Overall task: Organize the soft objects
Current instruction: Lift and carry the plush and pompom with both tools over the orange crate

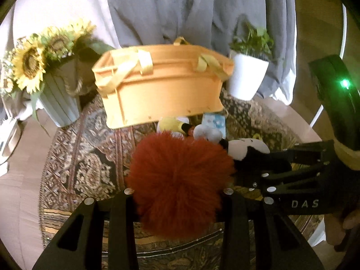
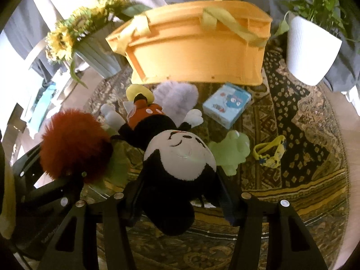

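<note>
- An orange fabric storage basket (image 2: 195,51) with yellow-green handles stands at the back of a patterned round rug (image 2: 303,135), between a pot of sunflowers (image 1: 38,67) and a white pot with a green plant (image 2: 310,49).
- Its inside is hidden from both views, so I cannot tell whether anything has been put in it yet.
- The task looks early or midway: several soft things are outside the basket.
- On the rug in front of the basket lie a pale grey fluffy toy (image 2: 175,96), a light green plush (image 2: 231,150) and a small yellow strappy item (image 2: 272,153).
- A light blue box (image 2: 227,105) lies there too; it looks rigid, so it may not belong to the task.
- The left gripper (image 1: 177,193) is clenched on a red fluffy pom-pom (image 1: 180,180), its fur bulging out around both fingers.
- The right gripper (image 2: 180,198) is clamped on a Mickey Mouse plush (image 2: 175,157) at the head, and the body hangs away from the camera, towards the basket.
- Both toys appear lifted clear of the rug, near the basket but not over it.
</note>
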Motion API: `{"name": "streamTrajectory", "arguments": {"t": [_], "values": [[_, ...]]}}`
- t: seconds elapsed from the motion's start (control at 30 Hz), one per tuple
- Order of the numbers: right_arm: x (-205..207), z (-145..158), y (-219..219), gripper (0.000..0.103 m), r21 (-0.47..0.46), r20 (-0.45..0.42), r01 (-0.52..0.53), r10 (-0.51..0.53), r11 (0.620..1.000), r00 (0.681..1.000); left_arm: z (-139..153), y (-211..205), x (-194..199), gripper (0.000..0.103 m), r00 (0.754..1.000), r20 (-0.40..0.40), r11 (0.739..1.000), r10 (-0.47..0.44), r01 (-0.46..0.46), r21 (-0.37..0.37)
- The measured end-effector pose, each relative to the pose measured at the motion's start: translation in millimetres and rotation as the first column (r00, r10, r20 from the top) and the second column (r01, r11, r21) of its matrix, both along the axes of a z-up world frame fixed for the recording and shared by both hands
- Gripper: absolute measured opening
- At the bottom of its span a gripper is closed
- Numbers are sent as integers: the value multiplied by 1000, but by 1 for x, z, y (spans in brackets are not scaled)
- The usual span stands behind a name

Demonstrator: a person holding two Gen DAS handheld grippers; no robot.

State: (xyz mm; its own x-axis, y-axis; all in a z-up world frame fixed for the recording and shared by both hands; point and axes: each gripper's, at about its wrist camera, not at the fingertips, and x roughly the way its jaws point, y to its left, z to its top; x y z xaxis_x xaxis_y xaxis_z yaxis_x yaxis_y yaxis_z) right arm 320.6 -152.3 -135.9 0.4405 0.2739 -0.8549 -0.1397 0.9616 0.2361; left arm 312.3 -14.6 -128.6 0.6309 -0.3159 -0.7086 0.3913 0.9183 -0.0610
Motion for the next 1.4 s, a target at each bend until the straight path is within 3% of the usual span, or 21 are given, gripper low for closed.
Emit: {"name": "streamTrajectory", "arguments": {"t": [0.4,1.0,1.4], "values": [[5,56,-2,57,10,169,42,-43,999,985,55,9,1,37,986,152,997,69,-62,-51],[28,124,-17,57,48,400,106,-116,993,909,121,2,27,37,941,319,990,117,-85,-111],[68,147,-17,57,8,445,76,-72,997,893,153,-3,54,37,899,415,989,140,-105,-105]]}}
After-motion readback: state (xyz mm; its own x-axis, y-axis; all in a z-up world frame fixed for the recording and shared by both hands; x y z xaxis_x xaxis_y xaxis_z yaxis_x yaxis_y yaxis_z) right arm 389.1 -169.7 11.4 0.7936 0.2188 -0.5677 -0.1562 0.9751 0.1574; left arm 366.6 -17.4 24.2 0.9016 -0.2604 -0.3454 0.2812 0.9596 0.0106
